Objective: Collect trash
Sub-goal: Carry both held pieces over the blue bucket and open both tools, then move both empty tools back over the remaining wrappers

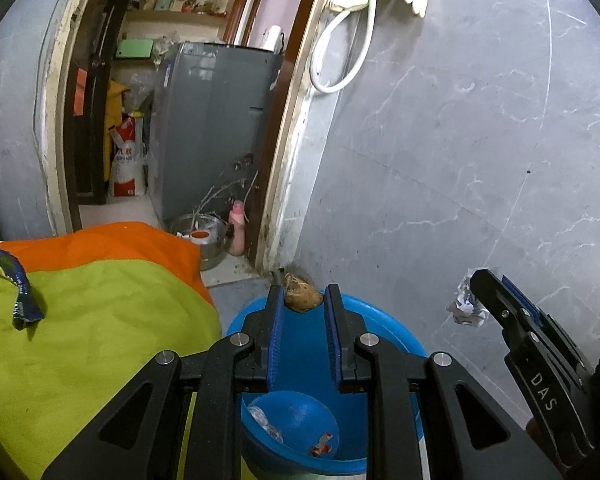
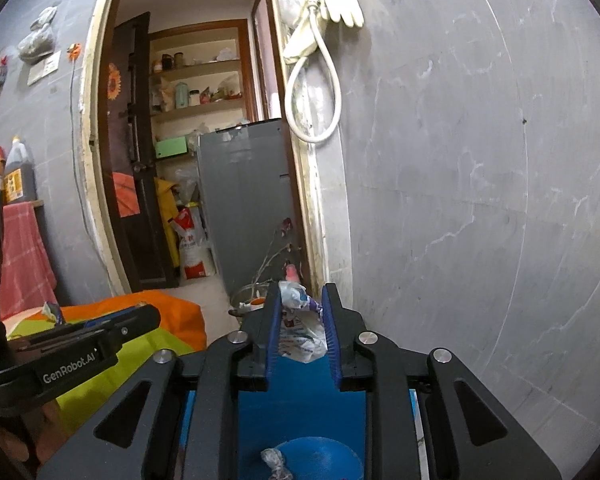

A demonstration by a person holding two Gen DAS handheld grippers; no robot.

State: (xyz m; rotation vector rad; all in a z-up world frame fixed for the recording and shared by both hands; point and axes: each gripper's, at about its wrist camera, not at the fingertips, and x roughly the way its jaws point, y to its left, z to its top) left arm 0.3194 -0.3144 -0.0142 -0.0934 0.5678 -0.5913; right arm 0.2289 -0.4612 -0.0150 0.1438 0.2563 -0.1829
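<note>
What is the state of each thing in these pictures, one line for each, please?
Left tongs: closed on a brown lump, above the blue basin.
Right tongs: a crumpled white wrapper between the fingers, above the basin.
Blue basin: open, with a few scraps at the bottom.
Dark blue wrapper: lying loose on the green and orange cloth.
Door: open.
Gloves: hanging on the wall.

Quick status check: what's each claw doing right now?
Left gripper pinching brown scrap. Right gripper holding crumpled wrapper. Both above blue bin. Nothing blocking.
</note>
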